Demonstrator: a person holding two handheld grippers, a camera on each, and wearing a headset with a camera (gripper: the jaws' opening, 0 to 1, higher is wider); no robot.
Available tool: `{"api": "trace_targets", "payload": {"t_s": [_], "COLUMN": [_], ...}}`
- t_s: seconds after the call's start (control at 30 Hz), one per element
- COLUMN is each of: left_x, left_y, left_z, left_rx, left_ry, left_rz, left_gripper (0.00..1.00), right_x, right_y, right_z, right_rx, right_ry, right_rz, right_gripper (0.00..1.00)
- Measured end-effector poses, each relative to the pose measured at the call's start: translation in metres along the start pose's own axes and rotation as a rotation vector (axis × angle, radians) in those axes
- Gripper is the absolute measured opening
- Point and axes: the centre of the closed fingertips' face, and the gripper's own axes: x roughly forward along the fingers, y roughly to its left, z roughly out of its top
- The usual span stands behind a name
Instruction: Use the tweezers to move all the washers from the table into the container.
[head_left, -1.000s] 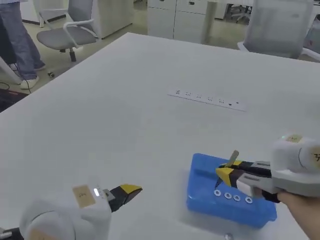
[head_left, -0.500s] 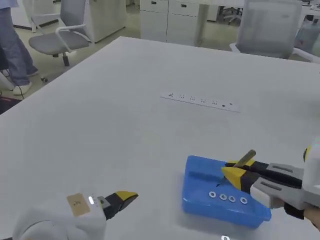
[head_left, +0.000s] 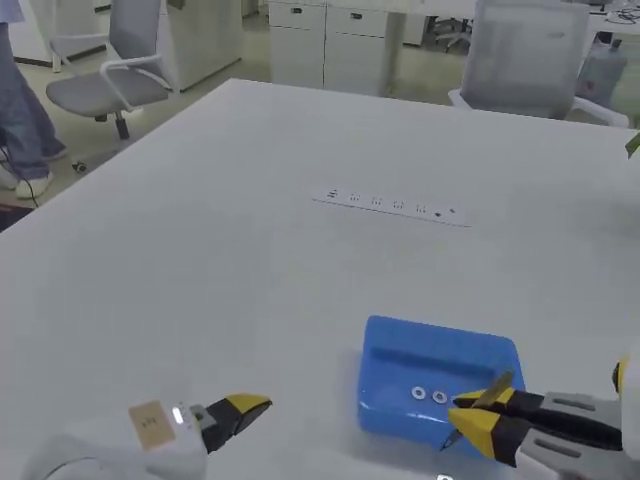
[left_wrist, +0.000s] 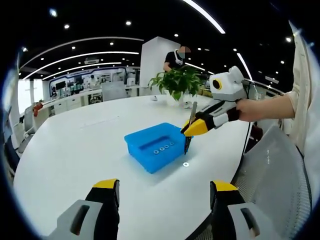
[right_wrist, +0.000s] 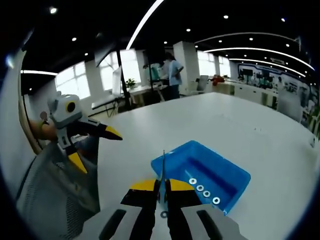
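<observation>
A blue container (head_left: 440, 350) sits on the white table (head_left: 250, 230), with several washers (head_left: 429, 396) in a row inside it. One loose washer (left_wrist: 185, 164) lies on the table just outside its near wall, seen also between my right jaws as a washer (right_wrist: 163, 214). My right gripper (head_left: 478, 420) is shut on the tweezers (head_left: 492, 391), whose tips (left_wrist: 186, 148) hang beside the container wall above that washer. My left gripper (left_wrist: 165, 195) stands open and holds nothing, well to the left of the container.
A power strip (head_left: 390, 205) is set into the table beyond the container. Office chairs (head_left: 100, 85) stand past the table's far edges, and a potted plant (left_wrist: 177, 82) is at one end. People stand in the background.
My right gripper has drawn the tweezers back from over the washers in the container to its near wall. The head camera has tilted, shifting the picture. The left gripper has barely moved.
</observation>
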Motion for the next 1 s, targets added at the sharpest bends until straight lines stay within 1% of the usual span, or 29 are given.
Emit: {"api": "trace_targets", "payload": {"t_s": [0.07, 0.1, 0.27, 0.43, 0.57, 0.63, 0.77, 0.87, 0.9, 0.93, 0.97, 1.0], "left_x": [0.0, 0.0, 0.0, 0.001, 0.001, 0.002, 0.002, 0.002, 0.002, 0.002, 0.002, 0.002], "left_y": [0.0, 0.0, -0.001, -0.003, -0.004, -0.004, -0.005, -0.005, -0.005, -0.005, -0.005, -0.005], "left_z": [-0.001, -0.001, -0.002, -0.004, -0.004, -0.005, -0.005, -0.006, -0.005, -0.005, -0.005, -0.005], "left_rx": [0.0, 0.0, 0.002, 0.005, 0.007, 0.006, 0.008, 0.009, 0.011, 0.012, 0.013, 0.011], "left_ry": [0.003, 0.005, 0.011, 0.018, 0.023, 0.024, 0.028, 0.03, 0.029, 0.028, 0.029, 0.027], "left_rz": [-0.001, -0.002, -0.007, -0.014, -0.02, -0.023, -0.025, -0.027, -0.028, -0.027, -0.026, -0.025], "left_gripper": [0.75, 0.75, 0.75, 0.75, 0.75, 0.75, 0.75, 0.75, 0.75, 0.75, 0.75, 0.75], "right_x": [0.002, 0.003, 0.006, 0.008, 0.01, 0.011, 0.011, 0.011, 0.012, 0.012, 0.012, 0.011], "right_y": [0.0, -0.001, -0.002, -0.004, -0.005, -0.003, 0.0, 0.003, 0.006, 0.006, 0.008, 0.007], "right_z": [-0.008, -0.013, -0.027, -0.031, -0.032, -0.034, -0.033, -0.033, -0.034, -0.033, -0.034, -0.035], "right_rx": [0.002, 0.011, 0.034, 0.043, 0.067, 0.069, 0.062, 0.038, 0.008, -0.049, -0.078, -0.087], "right_ry": [0.016, 0.033, 0.064, 0.069, 0.067, 0.076, 0.073, 0.08, 0.085, 0.086, 0.091, 0.098], "right_rz": [0.0, 0.001, 0.004, 0.0, 0.006, 0.016, 0.024, 0.031, 0.033, 0.036, 0.032, 0.011], "right_gripper": [0.04, 0.04, 0.04, 0.04, 0.04, 0.04, 0.04, 0.04, 0.04, 0.03, 0.03, 0.03]}}
